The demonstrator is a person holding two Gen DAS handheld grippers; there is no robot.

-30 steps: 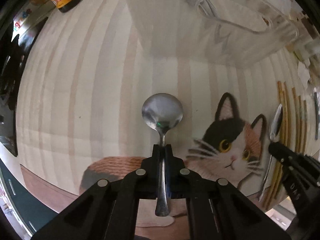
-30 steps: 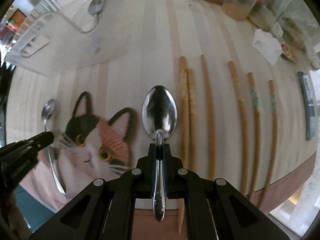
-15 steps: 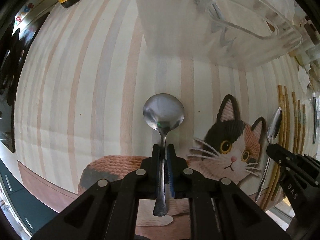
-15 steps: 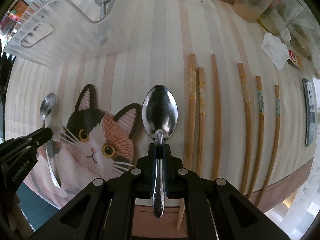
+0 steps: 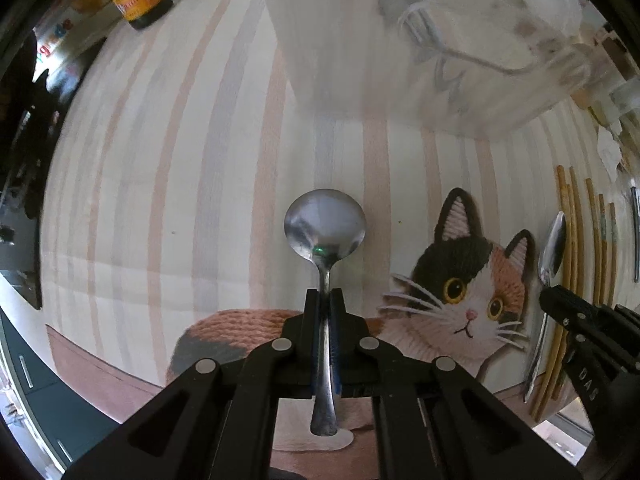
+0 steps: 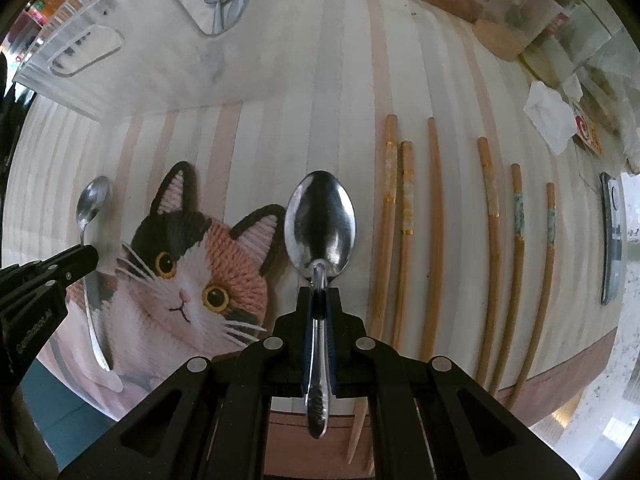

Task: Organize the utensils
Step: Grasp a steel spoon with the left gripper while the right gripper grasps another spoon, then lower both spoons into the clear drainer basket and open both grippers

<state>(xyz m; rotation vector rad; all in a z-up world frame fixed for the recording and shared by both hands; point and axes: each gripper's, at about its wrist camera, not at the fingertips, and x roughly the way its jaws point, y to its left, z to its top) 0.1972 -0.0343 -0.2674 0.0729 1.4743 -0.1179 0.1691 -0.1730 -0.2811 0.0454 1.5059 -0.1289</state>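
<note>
- The striped table (image 6: 320,92) under you carries the clear organizer tray (image 5: 360,60), a cat mat (image 6: 192,280) and six chopsticks (image 6: 434,240) in a row.
- Your left gripper (image 5: 324,300) is clenched on a round-bowled spoon (image 5: 325,224).
- Your right gripper (image 6: 319,300) is clenched on an oval spoon (image 6: 320,224), held beside the mat.

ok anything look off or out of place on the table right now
Nothing spilled or broken. The only loose end is the chopsticks: they lie in a row on the striped cloth, unevenly spaced and at different heights. Each claw, left and right, grips a spoon squarely, and the clear organizer already holds spoons.
</note>
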